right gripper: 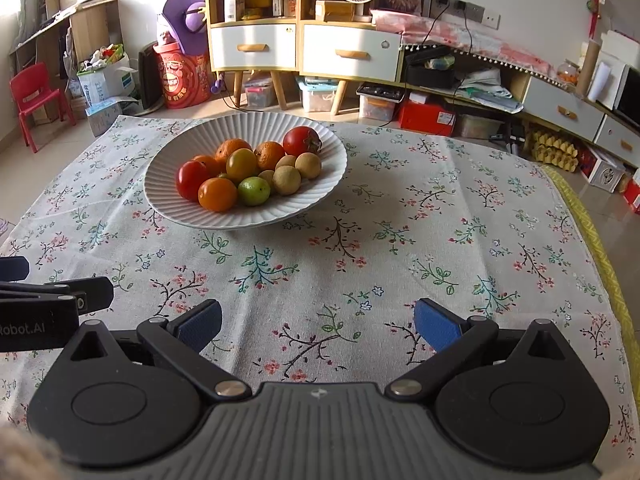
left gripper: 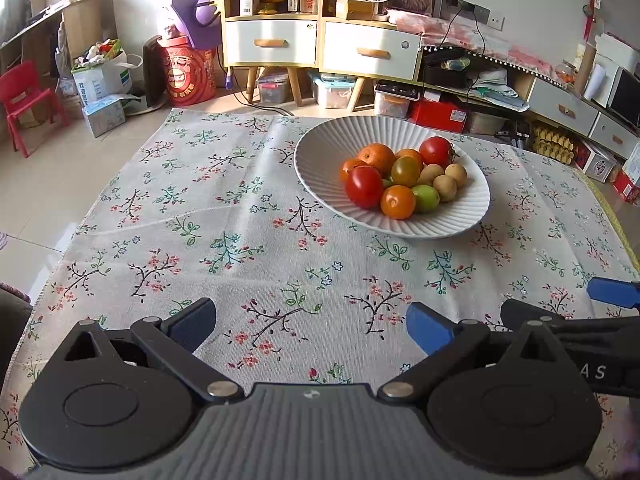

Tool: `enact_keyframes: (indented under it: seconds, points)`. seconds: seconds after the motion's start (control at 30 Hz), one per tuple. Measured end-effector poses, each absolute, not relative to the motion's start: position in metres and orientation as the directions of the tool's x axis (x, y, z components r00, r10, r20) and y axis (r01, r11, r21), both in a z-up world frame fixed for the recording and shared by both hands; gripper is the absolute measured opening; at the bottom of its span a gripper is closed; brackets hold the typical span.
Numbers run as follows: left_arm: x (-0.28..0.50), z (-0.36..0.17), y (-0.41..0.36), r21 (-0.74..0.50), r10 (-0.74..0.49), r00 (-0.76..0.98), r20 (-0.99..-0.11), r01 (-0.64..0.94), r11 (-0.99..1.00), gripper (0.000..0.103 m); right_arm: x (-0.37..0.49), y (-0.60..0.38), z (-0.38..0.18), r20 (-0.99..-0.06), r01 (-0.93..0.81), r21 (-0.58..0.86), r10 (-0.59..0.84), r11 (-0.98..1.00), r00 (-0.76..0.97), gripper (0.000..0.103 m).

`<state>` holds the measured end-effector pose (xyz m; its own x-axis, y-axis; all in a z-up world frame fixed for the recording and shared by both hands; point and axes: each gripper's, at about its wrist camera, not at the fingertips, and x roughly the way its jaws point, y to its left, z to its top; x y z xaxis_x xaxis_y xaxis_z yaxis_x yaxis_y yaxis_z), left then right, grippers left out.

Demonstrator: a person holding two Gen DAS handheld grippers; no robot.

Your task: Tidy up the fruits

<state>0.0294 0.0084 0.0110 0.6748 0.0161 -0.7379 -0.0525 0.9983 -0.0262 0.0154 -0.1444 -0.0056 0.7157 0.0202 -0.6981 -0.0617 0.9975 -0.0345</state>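
Hard-to-see stuff first: from my left wrist cam the right gripper (left gripper: 612,294) is mostly cut off at the right edge, I only get one blue pad and a bit of black linkage. Same deal from the right wrist cam, where the left gripper (right gripper: 24,280) pokes in at the left edge with its far finger clipped. A small green fruit behind the red tomato (left gripper: 364,187) is nearly buried in the pile, so I can't say what it is.

Both tools are spread wide with nothing between the pads (each one's own cam shows that clearly): left gripper (left gripper: 312,326) and right gripper (right gripper: 318,326) hover low over the floral tablecloth (left gripper: 240,240).

All the fruit sits in the white ribbed plate (left gripper: 320,148), well apart from both tools. It's far and to the right of my left gripper, far and to the left of my right one. Oranges (right gripper: 232,149) toward the back, a green lime (right gripper: 253,191) at the near edge, tan longans (right gripper: 286,180) on the right side of the pile.
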Motion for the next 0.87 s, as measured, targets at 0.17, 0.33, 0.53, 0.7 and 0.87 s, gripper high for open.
enact_keyframes:
  seconds: [0.17,0.33,0.53,0.7,0.87]
  points:
    - [0.0294,0.0109,0.0083,-0.025,0.018,0.675,-0.738,-0.054,0.998,0.094,0.0146,-0.1435,-0.0050,-0.698,-0.062,-0.032,0.022,0.998,0.716,0.102]
    - [0.0299,0.0107,0.0088,-0.024,0.020,0.675,-0.738,-0.055,0.998,0.094,0.0148,-0.1437,-0.0040,-0.696,-0.057,-0.029,0.021,0.998,0.718,0.102]
    - [0.0299,0.0105,0.0086,-0.022,0.020,0.674,-0.738,-0.054,0.998,0.094,0.0153,-0.1436,-0.0041,-0.700,-0.055,-0.027,0.021,0.998,0.714,0.102]
    - [0.0297,0.0106,0.0085,-0.023,0.020,0.676,-0.737,-0.054,0.998,0.094,0.0150,-0.1437,-0.0039,-0.700,-0.054,-0.026,0.020,0.998,0.714,0.102]
    - [0.0298,0.0114,0.0087,-0.022,0.021,0.674,-0.739,-0.055,0.998,0.094,0.0150,-0.1436,-0.0035,-0.700,-0.054,-0.026,0.020,0.998,0.713,0.102]
